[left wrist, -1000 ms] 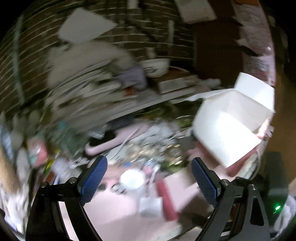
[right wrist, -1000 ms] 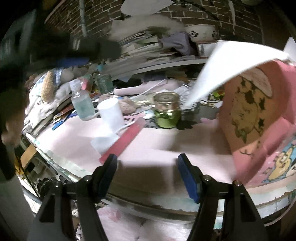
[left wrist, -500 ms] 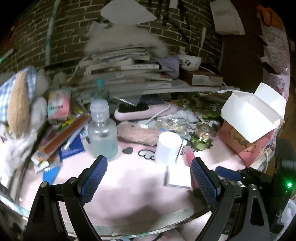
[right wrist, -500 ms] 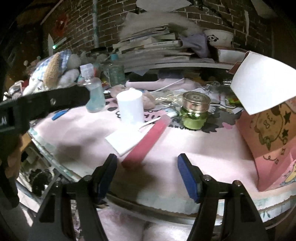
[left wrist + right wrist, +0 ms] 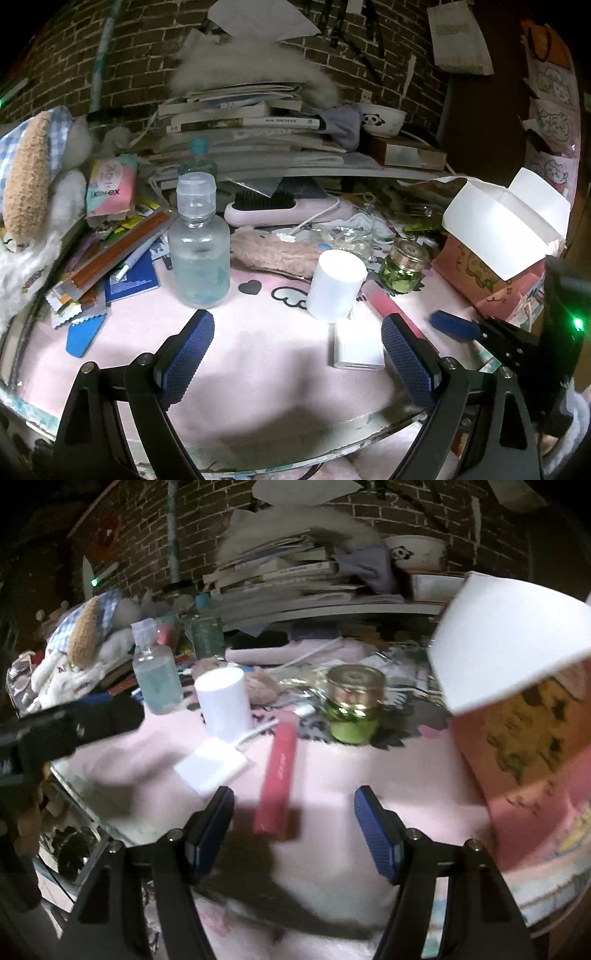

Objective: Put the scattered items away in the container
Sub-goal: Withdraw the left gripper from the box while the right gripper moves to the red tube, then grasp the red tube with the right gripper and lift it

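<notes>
Both grippers hang low over the near edge of the desk (image 5: pixel 258 354), each with its jaws apart and nothing between them: the left gripper (image 5: pixel 297 354) faces the open pink mat, and the right gripper (image 5: pixel 293 829) points at the near end of the pink bar (image 5: pixel 279 779). That bar lies flat on the mat, its far end toward the green jar (image 5: pixel 352 709); it looks stiff, light and narrow, so a grip across its width near the middle should hold, though its smooth faces may slip if pinched at the tip. Just beside it on the left lies the white adapter (image 5: pixel 212 766), flat and low, with a cable running from it toward the white cylinder (image 5: pixel 223 703); it is probably light, and the cable could drag its neighbours along, so it seems best taken by its long sides. The cylinder stands upright, likely hollow plastic and easy to tip, and is best grasped around its mid-height. The jar is glass with a metal lid, heavier, fragile and slick; a firm hold on the body below the lid looks safest. The clear bottle (image 5: pixel 199 254), further left, holds liquid, so it will be weighty. The box (image 5: pixel 524 716), pink with its white flap raised, stands open at the right, near the jar.
</notes>
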{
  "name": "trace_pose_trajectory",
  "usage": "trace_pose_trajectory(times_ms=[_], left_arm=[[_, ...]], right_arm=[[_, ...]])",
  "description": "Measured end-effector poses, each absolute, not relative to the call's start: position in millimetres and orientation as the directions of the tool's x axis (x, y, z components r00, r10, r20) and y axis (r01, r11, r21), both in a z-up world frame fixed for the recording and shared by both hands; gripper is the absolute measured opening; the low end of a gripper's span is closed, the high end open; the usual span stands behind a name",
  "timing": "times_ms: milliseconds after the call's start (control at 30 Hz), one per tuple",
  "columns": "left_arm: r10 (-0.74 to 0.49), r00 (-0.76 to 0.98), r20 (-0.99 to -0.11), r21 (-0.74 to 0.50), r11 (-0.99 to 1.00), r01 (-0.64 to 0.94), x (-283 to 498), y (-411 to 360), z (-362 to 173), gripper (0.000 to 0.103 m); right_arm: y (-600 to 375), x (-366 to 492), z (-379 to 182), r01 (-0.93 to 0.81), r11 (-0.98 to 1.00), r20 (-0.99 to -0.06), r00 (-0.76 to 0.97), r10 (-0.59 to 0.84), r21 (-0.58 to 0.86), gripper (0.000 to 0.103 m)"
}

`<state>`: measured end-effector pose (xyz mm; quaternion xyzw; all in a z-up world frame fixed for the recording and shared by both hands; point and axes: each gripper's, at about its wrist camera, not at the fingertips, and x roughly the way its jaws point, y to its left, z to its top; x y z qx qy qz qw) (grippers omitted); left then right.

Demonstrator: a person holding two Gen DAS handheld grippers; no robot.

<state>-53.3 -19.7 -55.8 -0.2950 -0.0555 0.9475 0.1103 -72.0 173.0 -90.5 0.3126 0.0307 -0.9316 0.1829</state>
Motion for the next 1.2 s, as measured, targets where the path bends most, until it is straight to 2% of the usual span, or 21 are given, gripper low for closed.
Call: trace_pose_trajectory(times_ms=[133,467,700,933,1200], left_arm=[[0.247,-0.796,-0.552,-0.181,-0.968,-0.175,-55.3,-21.0,-61.0,0.091],[0.269,-0.789,-0.552,-0.203,-0.961,-0.186,-58.3,-19.5,-65.2,0.091],[0.27,-0.793,-0.546,-0.204,-0.961,-0.187,-55.4,-19.8,-62.2,0.091],[0.263,-0.796,-0.546,-0.203,-0.963,-0.179,-54.4,-19.8,-60.4,0.091],[0.254,-0.805,-0.535,-0.205,-0.964,-0.168,-49.5,-26.3,-56.1,0.091]], right_arm=[[167.0,-85.2,-90.3,0.36,-0.929,-0.587,-0.734,-0.342,0.09,0.064],[170.1,-89.3,-91.5,0.353,-0.934,-0.581,-0.748,-0.32,0.06,0.015],[172.5,-85.7,-91.2,0.358,-0.932,-0.576,-0.752,-0.32,0.052,0.014],[172.2,-71.1,-76.9,0.365,-0.931,-0.519,-0.791,-0.323,0.023,0.014],[160.3,-59.9,-35.6,0.453,-0.891,-0.463,-0.783,-0.416,0.034,0.014]])
